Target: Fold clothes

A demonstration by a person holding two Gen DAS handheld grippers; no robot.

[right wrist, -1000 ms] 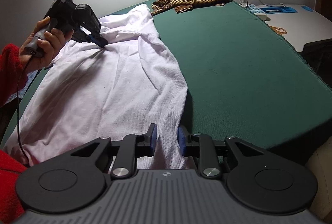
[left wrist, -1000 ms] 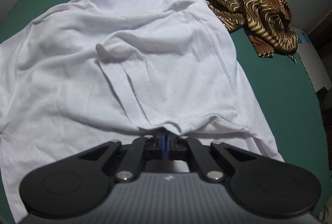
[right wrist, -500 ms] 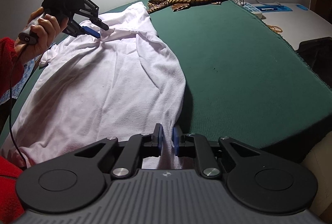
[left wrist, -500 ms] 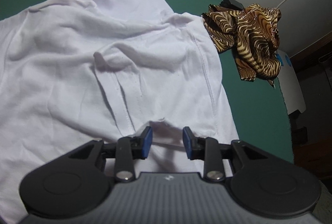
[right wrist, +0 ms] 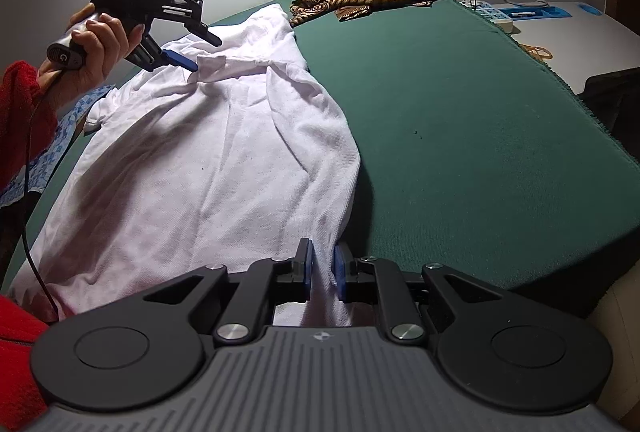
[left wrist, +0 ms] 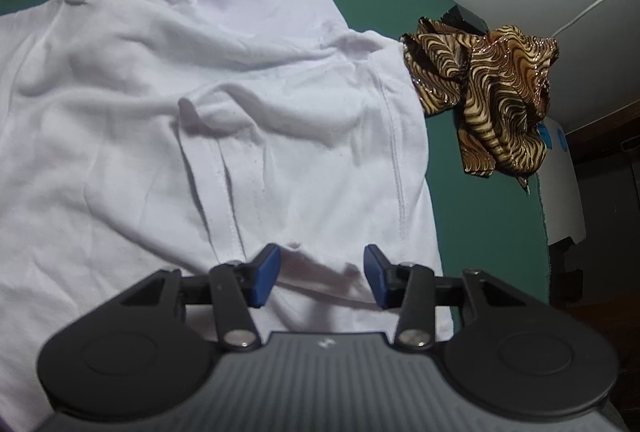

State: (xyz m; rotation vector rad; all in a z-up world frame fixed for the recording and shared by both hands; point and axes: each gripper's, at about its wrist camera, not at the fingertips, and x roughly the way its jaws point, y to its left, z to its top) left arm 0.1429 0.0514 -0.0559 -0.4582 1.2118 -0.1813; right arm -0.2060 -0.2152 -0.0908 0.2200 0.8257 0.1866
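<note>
A rumpled white cotton t-shirt (right wrist: 208, 168) lies spread on the green felt table (right wrist: 460, 136). The left gripper (left wrist: 322, 274) hovers wide open, empty, over its collar end. The right gripper (right wrist: 322, 274), jaws nearly closed, pinches the hem edge; that thin hold might slip when lifted, spoiling the fold.

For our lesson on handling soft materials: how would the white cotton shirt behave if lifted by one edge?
The white cotton shirt would probably droop limply, since it already lies in soft wrinkles. It looks light and thin. It likely drags rather than slides on the green felt table cover.

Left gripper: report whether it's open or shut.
Open. The left gripper shows its jaws spread wide apart above the white shirt, with nothing pinched between them.
</note>
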